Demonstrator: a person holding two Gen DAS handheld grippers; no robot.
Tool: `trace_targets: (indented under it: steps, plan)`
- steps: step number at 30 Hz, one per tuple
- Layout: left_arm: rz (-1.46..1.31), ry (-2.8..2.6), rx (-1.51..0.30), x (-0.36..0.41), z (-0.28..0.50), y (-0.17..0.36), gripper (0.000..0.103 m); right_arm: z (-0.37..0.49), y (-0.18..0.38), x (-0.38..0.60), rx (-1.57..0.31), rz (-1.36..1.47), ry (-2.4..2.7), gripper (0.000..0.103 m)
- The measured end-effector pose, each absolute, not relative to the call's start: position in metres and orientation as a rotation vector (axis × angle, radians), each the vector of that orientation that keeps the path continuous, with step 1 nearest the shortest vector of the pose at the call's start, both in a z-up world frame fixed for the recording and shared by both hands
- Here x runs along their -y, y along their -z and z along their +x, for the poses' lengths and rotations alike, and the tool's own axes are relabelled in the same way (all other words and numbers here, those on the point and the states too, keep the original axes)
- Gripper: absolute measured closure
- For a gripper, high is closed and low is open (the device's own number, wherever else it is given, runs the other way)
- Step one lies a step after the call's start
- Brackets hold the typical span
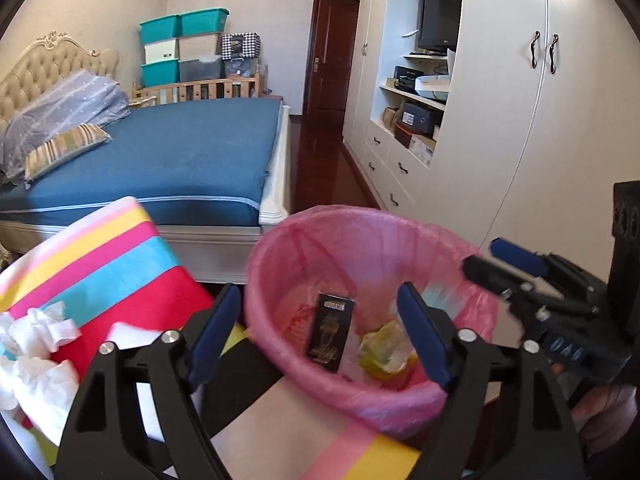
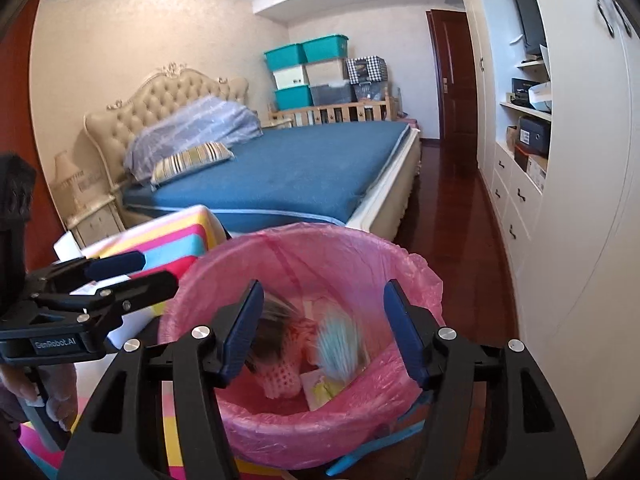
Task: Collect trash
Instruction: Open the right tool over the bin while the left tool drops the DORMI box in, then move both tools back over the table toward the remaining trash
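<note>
A bin with a pink liner (image 1: 280,248) (image 2: 400,264) stands beside a rainbow-striped surface (image 1: 100,264). Inside lie a black box (image 1: 330,332) and a yellow-green wrapper (image 1: 384,348). My left gripper (image 1: 320,336) (image 2: 156,268) is open over the bin's near rim, nothing between its fingers. My right gripper (image 2: 320,328) (image 1: 482,254) is open above the bin. Below it, blurred pieces are in the bin: a dark one (image 2: 272,328), a light-blue one (image 2: 340,348), a pink patterned one (image 2: 280,376). Crumpled white tissues (image 1: 40,384) lie on the striped surface at left.
A blue bed (image 1: 180,152) (image 2: 300,168) stands behind the bin, with pillows and stacked storage boxes (image 1: 184,48) beyond. White wardrobes with drawers and shelves (image 1: 500,120) line the right. Dark red wooden floor (image 2: 456,220) runs between bed and wardrobe. A cream nightstand (image 2: 96,220) stands left.
</note>
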State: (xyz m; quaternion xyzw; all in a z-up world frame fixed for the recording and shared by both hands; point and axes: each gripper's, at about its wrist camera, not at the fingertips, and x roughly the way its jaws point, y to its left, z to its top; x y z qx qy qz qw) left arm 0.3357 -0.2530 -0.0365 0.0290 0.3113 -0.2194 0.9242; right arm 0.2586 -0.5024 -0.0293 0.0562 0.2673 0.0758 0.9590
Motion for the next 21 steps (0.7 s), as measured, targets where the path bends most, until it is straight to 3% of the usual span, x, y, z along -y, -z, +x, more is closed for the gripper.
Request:
trace_targets:
  steps: [2, 7, 21]
  plan:
    - [0.068, 0.419, -0.619, 0.236, 0.325, 0.036, 0.013, 0.254, 0.029, 0.502, -0.537, 0.110, -0.145, 0.042]
    - [0.090, 0.355, -0.594, 0.202, 0.294, 0.032, 0.006, 0.240, 0.028, 0.495, -0.532, 0.120, -0.157, 0.042]
    - [0.099, 0.225, -0.598, 0.120, 0.213, 0.033, 0.006, 0.215, 0.031, 0.395, -0.577, 0.025, -0.274, 0.041]
